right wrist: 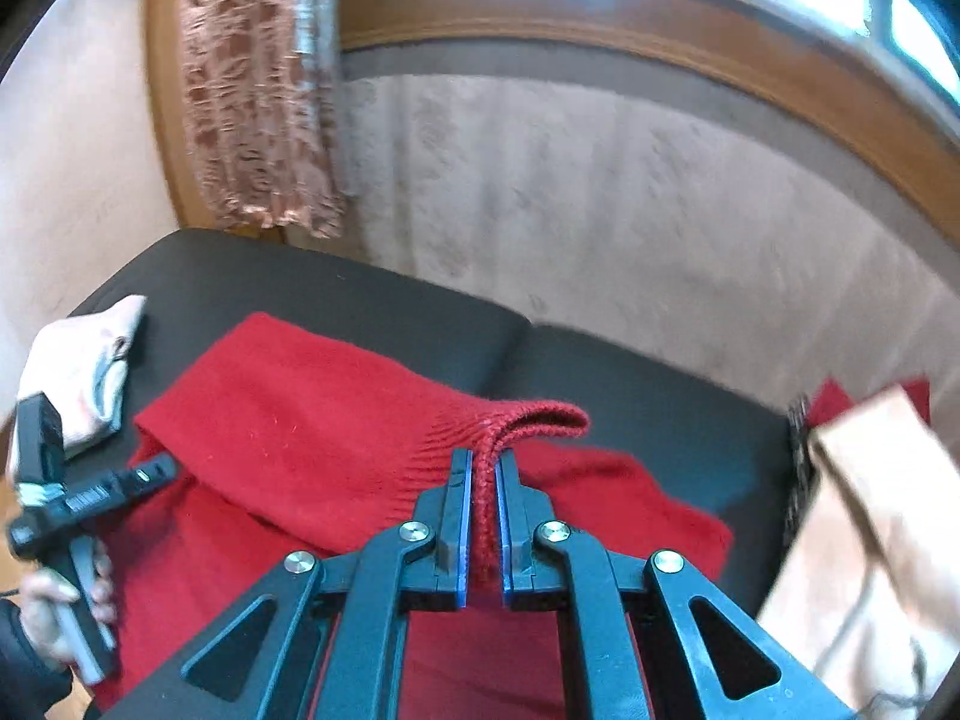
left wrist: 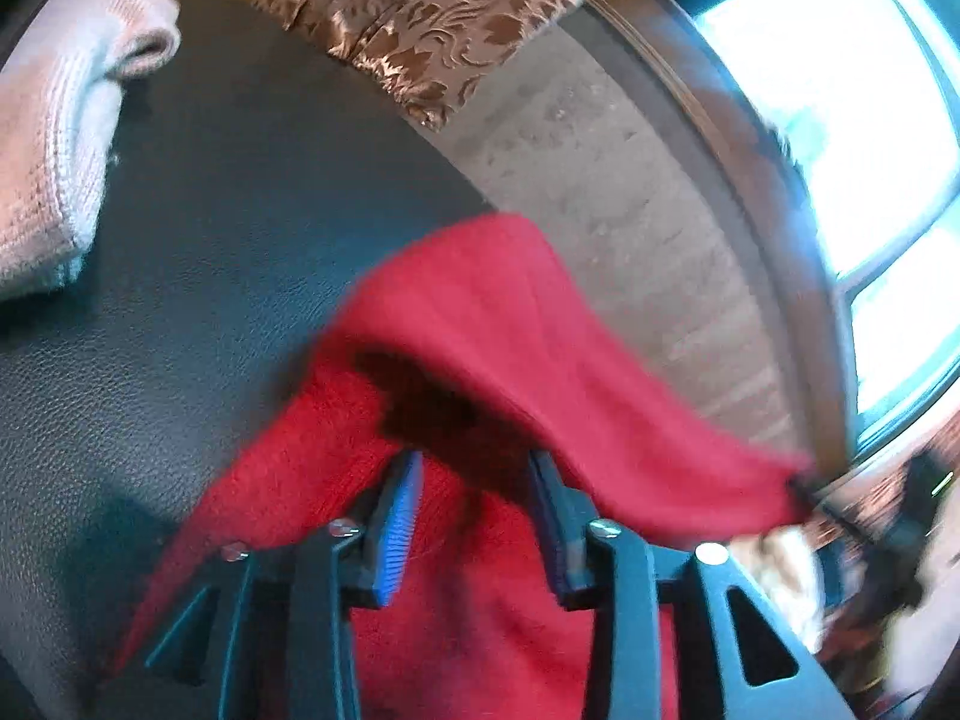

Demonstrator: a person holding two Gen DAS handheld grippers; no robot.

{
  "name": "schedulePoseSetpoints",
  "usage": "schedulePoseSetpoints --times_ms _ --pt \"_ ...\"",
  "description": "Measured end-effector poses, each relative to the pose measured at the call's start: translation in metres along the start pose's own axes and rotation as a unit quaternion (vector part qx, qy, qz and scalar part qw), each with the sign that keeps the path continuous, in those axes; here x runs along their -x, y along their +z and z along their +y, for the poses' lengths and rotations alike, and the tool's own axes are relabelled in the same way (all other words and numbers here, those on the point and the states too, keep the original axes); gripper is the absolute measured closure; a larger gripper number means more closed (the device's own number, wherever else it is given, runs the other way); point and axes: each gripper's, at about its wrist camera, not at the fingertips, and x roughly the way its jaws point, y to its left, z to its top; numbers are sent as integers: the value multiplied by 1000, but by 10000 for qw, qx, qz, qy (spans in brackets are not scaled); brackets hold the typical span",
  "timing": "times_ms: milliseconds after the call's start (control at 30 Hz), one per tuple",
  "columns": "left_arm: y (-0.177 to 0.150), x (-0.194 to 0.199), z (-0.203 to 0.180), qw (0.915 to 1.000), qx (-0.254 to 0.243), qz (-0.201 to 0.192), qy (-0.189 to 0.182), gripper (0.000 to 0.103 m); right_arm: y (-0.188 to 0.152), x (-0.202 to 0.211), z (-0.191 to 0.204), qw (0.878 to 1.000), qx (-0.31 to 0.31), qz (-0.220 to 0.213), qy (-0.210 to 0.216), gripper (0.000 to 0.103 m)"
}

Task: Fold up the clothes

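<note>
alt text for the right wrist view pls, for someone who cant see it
The right gripper is shut on the ribbed edge of a red sweater and lifts it off a black padded surface. At far left a hand holds the left gripper near a folded white garment; a patterned curtain hangs behind.

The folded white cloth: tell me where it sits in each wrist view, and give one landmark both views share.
Left wrist view: the folded white cloth fills the upper left edge, lying on the black leather surface.
Right wrist view: it lies at the left edge, mid-height, on the same surface, just beyond the red sweater.
Shared landmark: the brown patterned curtain hanging behind the surface.
</note>
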Motion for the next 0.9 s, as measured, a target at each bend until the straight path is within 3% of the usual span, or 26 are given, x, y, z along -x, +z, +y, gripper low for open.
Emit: schedulePoseSetpoints --times_ms 100,200,267,467,567,700,767,833,900 --pt "14 6 9 9989 408 -60 -218 60 -5 7 -19 9997 -250 -23 9 96" --pt "24 11 22 9918 1093 -81 -657 56 -9 17 -38 9983 -565 -113 55 96" --pt "27 12 22 9890 1261 -137 -767 51 -15 19 -47 9970 -759 -107 64 96" --pt "21 -1 11 9958 896 -24 -170 52 -61 -14 -79 9876 -1507 409 180 95" --pt "15 -6 2 9988 492 21 70 52 -88 -25 -99 9713 -2239 385 705 92" --pt "11 -11 -4 9995 208 2 229 52 -107 -24 -113 9491 -2863 27 1309 75" --pt "9 -11 -6 9995 84 -81 282 52 -105 -27 -105 9468 -2824 -45 1540 50" --pt "5 -12 -9 9991 -118 -198 344 52 -102 -36 -92 9483 -2692 10 1683 39" --pt "4 -12 -10 9987 -209 -255 379 52 -95 -50 -75 9508 -2527 155 1785 39"
